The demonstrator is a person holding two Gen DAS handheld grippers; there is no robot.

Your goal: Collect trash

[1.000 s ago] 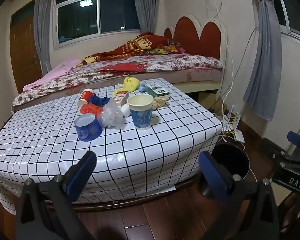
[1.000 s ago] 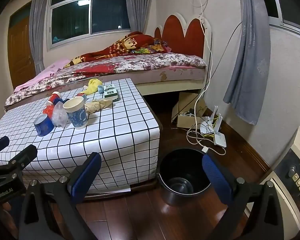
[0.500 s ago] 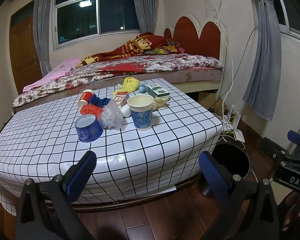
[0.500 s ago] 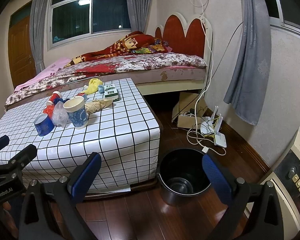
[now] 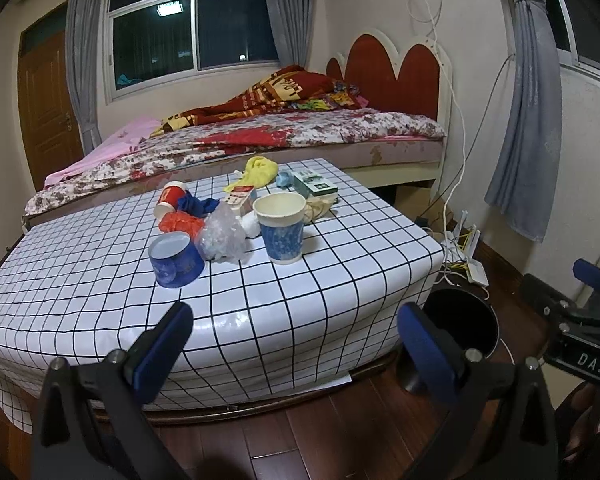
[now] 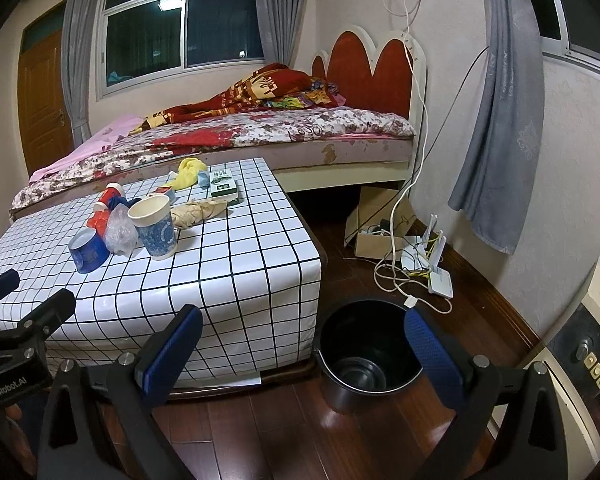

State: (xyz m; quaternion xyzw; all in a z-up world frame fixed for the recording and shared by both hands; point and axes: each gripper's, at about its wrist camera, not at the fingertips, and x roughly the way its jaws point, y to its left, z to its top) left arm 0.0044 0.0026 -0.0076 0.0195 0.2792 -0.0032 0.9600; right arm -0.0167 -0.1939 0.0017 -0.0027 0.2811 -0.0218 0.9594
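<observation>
Trash lies in a heap on the white checked table (image 5: 320, 280): an upright blue paper cup (image 5: 281, 227), a tipped blue cup (image 5: 175, 260), a clear plastic bag (image 5: 223, 236), a red cup (image 5: 171, 199), orange and blue wrappers, a yellow cloth (image 5: 258, 172) and a green-white box (image 5: 315, 186). A black bin (image 6: 366, 350) stands on the floor at the table's right corner. My left gripper (image 5: 294, 344) hangs open in front of the table's near edge, holding nothing. My right gripper (image 6: 300, 346) is open above the floor, beside the bin.
A bed (image 6: 260, 136) with a red headboard runs behind the table. Cables, a white router (image 6: 436, 268) and a cardboard box (image 6: 374, 224) lie on the wooden floor by the right wall. A grey curtain (image 6: 500, 120) hangs there. A wooden door (image 5: 46, 108) is at far left.
Both views have shifted very slightly toward the table. Nothing on the table has moved, and both grippers stay open.
</observation>
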